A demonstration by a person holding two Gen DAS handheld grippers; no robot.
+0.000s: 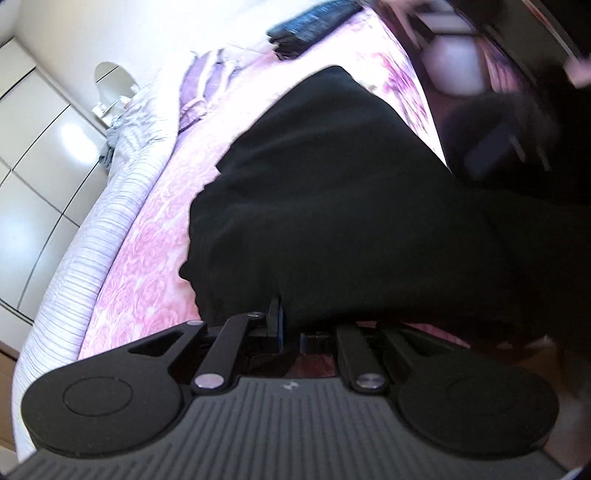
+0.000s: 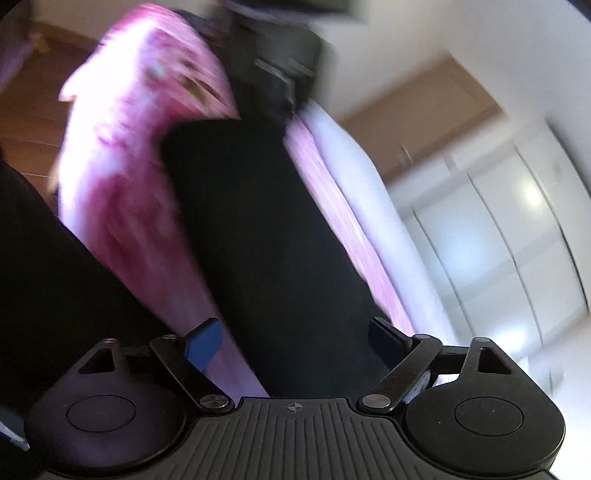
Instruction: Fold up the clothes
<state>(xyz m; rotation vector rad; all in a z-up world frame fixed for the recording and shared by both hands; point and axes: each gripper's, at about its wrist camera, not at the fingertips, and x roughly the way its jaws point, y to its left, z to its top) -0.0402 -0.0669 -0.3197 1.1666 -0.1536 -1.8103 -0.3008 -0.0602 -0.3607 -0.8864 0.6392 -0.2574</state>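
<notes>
Jaws pinched together on an edge of a black garment point(image 1: 332, 206), the left gripper point(image 1: 282, 317) lifts the cloth over a bed with a pink floral bedspread point(image 1: 147, 251). The right gripper point(image 2: 295, 339) hangs over the same garment with its jaws spread wide, nothing between them. A dark folded stack point(image 1: 314, 18) lies at the bed's far end.

Black garment point(image 1: 332, 184) on pink rose-print bedspread point(image 1: 147, 251) — lilac striped edge point(image 1: 92, 240), blue gripper pad point(image 2: 205, 343).
</notes>
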